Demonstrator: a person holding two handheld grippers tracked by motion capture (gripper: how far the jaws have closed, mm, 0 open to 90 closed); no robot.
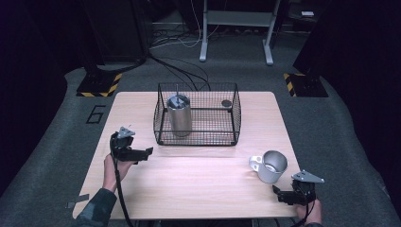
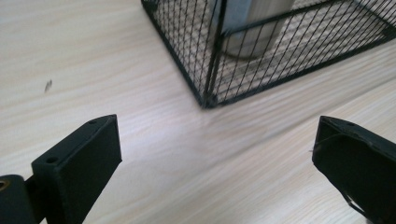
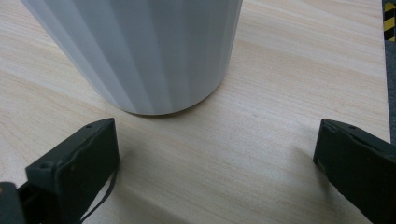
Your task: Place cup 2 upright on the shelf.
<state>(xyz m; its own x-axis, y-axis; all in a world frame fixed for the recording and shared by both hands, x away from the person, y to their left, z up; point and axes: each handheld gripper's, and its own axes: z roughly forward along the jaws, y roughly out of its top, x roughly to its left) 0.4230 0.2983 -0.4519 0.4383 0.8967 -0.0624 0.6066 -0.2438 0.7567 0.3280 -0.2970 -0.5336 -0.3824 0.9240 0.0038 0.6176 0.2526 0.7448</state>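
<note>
A black wire basket (image 1: 234, 116) stands at the table's back middle, with a tall steel canister (image 1: 179, 115) upright in its left half and a small dark disc (image 1: 226, 103) at its back right. A grey ribbed mug (image 1: 272, 166) with a white handle stands at the front right. My left gripper (image 1: 144, 153) is open, left of the basket, whose near corner (image 2: 208, 100) lies ahead of the jaws. My right gripper (image 1: 279, 193) is open just in front of the mug (image 3: 140, 51), not touching it.
The wooden table (image 1: 189, 179) ends close behind my right gripper at the front right edge. Around it is grey floor with cables (image 1: 182, 66), yellow-black striped stand bases (image 1: 100, 85) and a metal frame's legs (image 1: 203, 47) beyond the far edge.
</note>
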